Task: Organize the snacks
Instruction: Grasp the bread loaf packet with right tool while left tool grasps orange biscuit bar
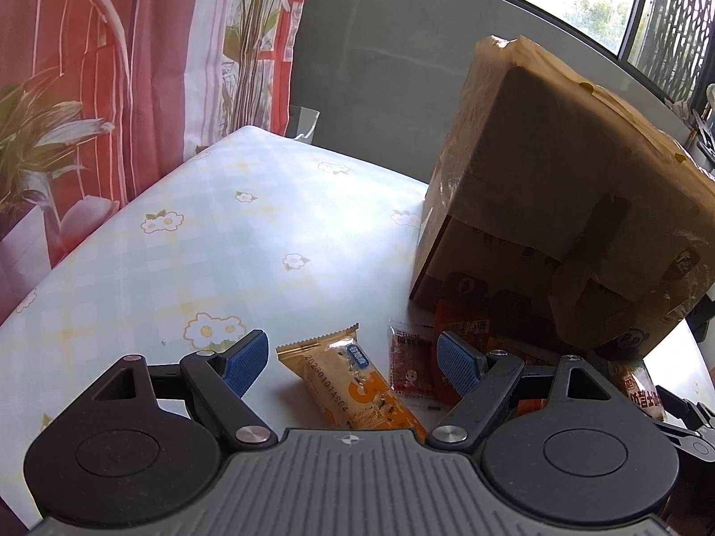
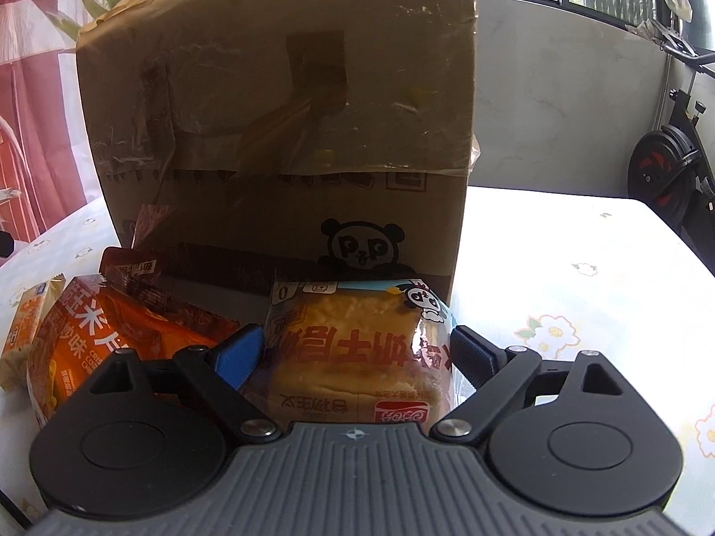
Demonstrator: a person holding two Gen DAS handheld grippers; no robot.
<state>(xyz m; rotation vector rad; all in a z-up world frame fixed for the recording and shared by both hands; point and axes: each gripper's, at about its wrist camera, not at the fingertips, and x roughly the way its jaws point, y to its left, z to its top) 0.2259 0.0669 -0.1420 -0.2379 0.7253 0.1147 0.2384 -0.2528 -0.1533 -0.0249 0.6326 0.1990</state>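
My left gripper (image 1: pixel 353 359) is open above the table, with an orange biscuit bar (image 1: pixel 353 384) lying between its blue fingers. A small clear red packet (image 1: pixel 411 370) lies beside the bar, under the right finger. My right gripper (image 2: pixel 353 353) is open around a packaged bread (image 2: pixel 357 344); the pads sit at its sides, and I cannot tell whether they touch it. An orange chip bag (image 2: pixel 111 339) and a dark red pouch (image 2: pixel 129 268) lie to its left. A tall cardboard box (image 2: pixel 286 125) stands right behind the snacks and also shows in the left wrist view (image 1: pixel 558 187).
The table (image 1: pixel 178 245) has a pale flowered cloth. A red and white curtain (image 1: pixel 111 67) hangs at the far left. An exercise bike (image 2: pixel 670 165) stands past the table's right edge. Windows run along the grey back wall.
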